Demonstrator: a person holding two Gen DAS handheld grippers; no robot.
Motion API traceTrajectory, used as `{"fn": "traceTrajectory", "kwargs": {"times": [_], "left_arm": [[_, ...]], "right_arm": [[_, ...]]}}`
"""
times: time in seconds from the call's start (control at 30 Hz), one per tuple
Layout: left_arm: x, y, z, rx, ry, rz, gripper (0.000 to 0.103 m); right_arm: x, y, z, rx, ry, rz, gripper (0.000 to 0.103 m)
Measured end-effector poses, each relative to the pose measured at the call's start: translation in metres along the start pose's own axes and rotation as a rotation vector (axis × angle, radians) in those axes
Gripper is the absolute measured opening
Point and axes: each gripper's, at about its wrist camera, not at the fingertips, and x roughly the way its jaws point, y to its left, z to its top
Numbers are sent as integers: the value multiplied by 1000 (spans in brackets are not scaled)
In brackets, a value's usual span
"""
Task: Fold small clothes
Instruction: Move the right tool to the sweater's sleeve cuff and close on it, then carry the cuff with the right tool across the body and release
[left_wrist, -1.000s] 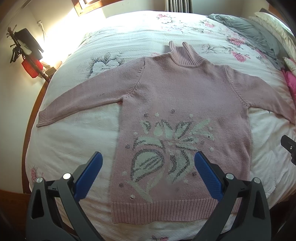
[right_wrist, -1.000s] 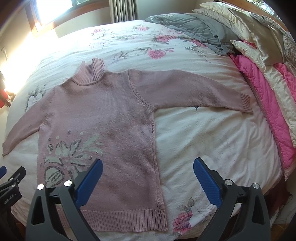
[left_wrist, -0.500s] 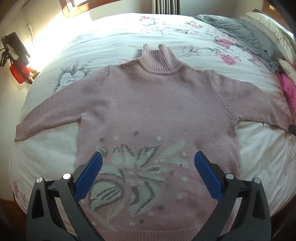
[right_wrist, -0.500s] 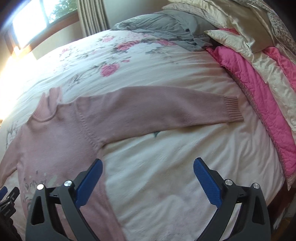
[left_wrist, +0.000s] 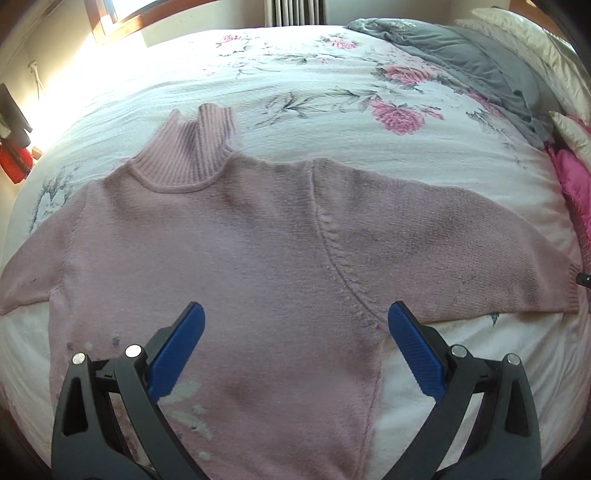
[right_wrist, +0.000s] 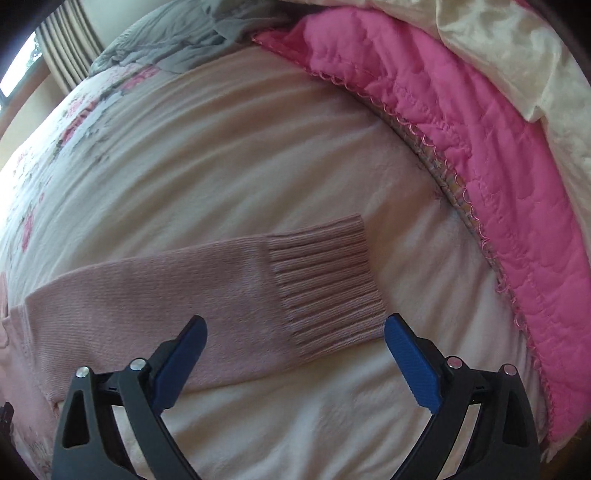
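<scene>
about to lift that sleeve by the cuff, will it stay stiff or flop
Probably floppy: the sleeve is soft knit lying flat on the bed, so it should drape from the right gripper. The ribbed cuff looks thicker and should grip well. The sweater body may drag behind.

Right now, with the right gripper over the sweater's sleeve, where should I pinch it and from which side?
Probably the ribbed cuff at the sleeve's free end. It lies flat on the bedspread, just ahead of the open right gripper. Come down from above at its near edge, which lies between the fingertips, then carry it toward the sweater's body.
</scene>
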Motion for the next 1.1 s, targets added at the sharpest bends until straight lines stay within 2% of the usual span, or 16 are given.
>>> {"fn": "traceTrajectory", "kwargs": {"times": [0.13,0.2,0.33,0.37,0.4,0.43,0.5,0.57,0.7,0.9,1.0,1.1], "left_arm": [[14,-31,10,16,-2,-10,99],[21,-42,14,22,2,-10,99],[30,-51,18,29,5,-3,99],[32,-51,18,30,5,0,99],[33,-50,17,28,7,4,99],[34,-48,16,24,11,7,99],[35,-42,13,13,16,11,99],[35,-33,9,9,19,17,99],[34,-15,7,-13,19,24,99],[34,5,8,-47,30,-5,99],[31,5,10,-46,31,-37,99],[28,-3,12,-36,33,-83,99]], "right_arm": [[31,-29,10,13,67,29,94],[44,-38,10,15,95,74,92],[52,-45,9,5,82,145,90],[51,-45,8,-2,70,170,75],[48,-44,7,-8,63,209,56],[45,-42,6,-11,58,229,49],[34,-37,2,-31,26,235,26],[20,-30,-4,-43,-6,255,18],[-16,0,-19,-99,-83,390,16],[-46,101,-47,-285,-106,527,16],[-41,153,-59,-372,-88,531,16],[-22,184,-76,-418,-42,534,17]]}}
